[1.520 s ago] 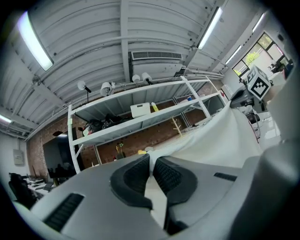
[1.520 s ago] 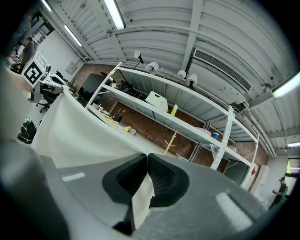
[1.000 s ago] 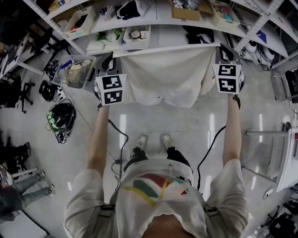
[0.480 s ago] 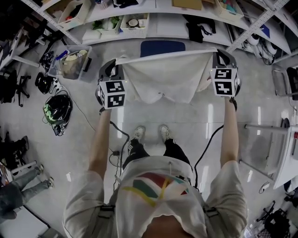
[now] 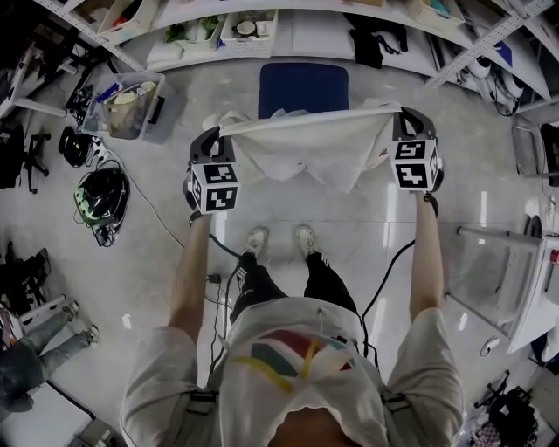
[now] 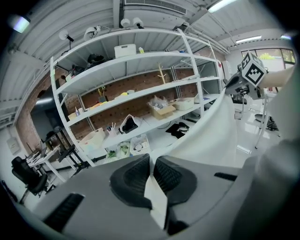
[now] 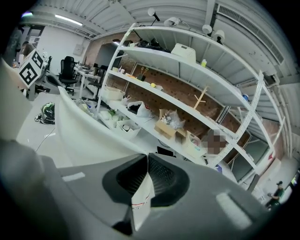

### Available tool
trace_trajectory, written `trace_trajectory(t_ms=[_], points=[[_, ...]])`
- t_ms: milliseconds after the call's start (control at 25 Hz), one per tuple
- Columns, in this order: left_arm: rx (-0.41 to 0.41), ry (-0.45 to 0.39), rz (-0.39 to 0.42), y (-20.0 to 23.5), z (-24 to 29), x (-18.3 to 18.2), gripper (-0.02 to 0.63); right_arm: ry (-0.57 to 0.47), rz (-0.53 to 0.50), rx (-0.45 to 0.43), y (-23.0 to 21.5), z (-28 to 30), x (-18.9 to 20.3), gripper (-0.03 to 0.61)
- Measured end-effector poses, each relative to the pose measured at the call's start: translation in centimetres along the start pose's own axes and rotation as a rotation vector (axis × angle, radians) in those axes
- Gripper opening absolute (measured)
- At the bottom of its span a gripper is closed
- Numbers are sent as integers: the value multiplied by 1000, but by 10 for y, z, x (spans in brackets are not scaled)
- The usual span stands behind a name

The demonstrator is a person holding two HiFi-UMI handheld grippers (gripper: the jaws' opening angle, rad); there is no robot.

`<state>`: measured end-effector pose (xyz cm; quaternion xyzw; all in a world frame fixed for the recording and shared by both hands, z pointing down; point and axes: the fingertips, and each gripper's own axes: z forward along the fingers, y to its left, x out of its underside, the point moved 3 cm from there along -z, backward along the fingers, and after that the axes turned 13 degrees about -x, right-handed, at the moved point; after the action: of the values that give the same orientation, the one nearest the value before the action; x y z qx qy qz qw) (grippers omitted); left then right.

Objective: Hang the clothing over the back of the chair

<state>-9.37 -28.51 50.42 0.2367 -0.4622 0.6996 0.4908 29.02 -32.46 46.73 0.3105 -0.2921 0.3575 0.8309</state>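
A white garment (image 5: 310, 147) is stretched between my two grippers, its top edge taut and the rest hanging down. My left gripper (image 5: 218, 133) is shut on its left corner, with white cloth (image 6: 154, 197) pinched between the black pads (image 6: 133, 178). My right gripper (image 5: 404, 116) is shut on the right corner, and a fold of cloth (image 7: 140, 199) with a small label shows between its pads (image 7: 161, 176). Just beyond the garment's top edge stands a chair with a blue seat (image 5: 303, 87); its back is hidden behind the cloth.
Shelving (image 5: 288, 26) with baskets and boxes runs along the far side. A clear bin (image 5: 129, 105) and a dark helmet-like object (image 5: 103, 192) lie on the floor at left, with cables. A metal-framed stand (image 5: 515, 279) is at right. Another person's legs (image 5: 35, 358) show at far left.
Both grippers have come down with the stretched garment. The blue chair seat, hidden a second ago, now shows past the cloth's top edge.
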Motion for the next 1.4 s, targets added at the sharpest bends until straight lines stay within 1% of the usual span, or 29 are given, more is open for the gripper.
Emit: trace_trajectory(t_ms=[80, 240, 520, 800, 920, 1080, 1280, 1400], points=[[9, 18, 8, -5, 4, 8, 20, 23, 11, -11, 4, 6, 10, 12], [27, 45, 49, -16, 11, 25, 20, 69, 14, -35, 12, 15, 29, 12], [46, 87, 47, -27, 22, 40, 20, 134, -22, -56, 20, 23, 49, 12], [63, 121, 84, -34, 28, 58, 20, 203, -38, -119, 40, 30, 77, 11], [71, 139, 96, -38, 29, 70, 20, 235, -34, -133, 50, 32, 91, 11], [71, 150, 100, -39, 31, 79, 20, 238, -16, -133, 56, 35, 98, 11], [49, 158, 91, -36, 38, 77, 20, 239, 8, -124, 60, 41, 101, 11], [39, 167, 87, -37, 39, 76, 20, 221, 26, -104, 60, 41, 102, 15]])
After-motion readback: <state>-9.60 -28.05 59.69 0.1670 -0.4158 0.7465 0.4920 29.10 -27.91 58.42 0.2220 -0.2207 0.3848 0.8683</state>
